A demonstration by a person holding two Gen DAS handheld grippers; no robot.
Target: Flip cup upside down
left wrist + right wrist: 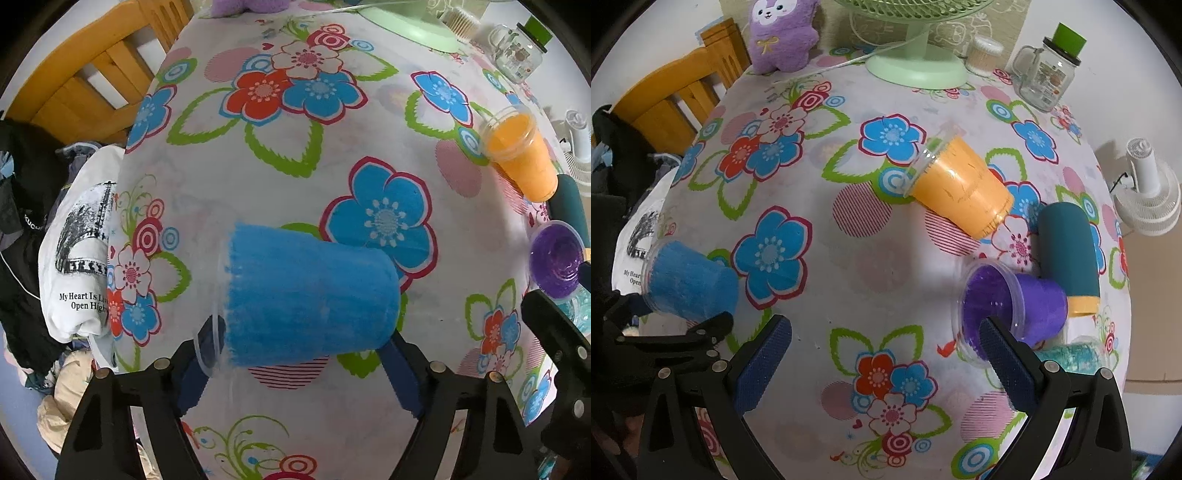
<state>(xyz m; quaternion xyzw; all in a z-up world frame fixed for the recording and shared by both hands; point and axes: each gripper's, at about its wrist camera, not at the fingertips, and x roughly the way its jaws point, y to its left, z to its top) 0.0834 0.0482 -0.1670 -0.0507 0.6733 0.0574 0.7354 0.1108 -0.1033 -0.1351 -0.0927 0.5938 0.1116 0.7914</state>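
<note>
White printed T-shirt (79, 258) at the table's left edge reads "My Heart Is Li…" over "Open High…", both lines cut off by a fold. Black garment (22, 206) beside it shows partial letters "KUCU…". Glass mug-jar's label (1048, 78) is too small to read.

We look out over a bench covered in a white cloth printed with blue and red flowers and green leaves (827, 280), evenly lit by soft daylight. Ahead of the fingers and to their left stands a slatted chair of orange-brown wood (672, 99), and below it lies a heap of dark and white clothing (74, 258). Straight ahead, beyond the bench's far edge, a pale wall (1115, 44) rises. To the right of the fingers a small white fan (1148, 195) sits off the bench.
</note>
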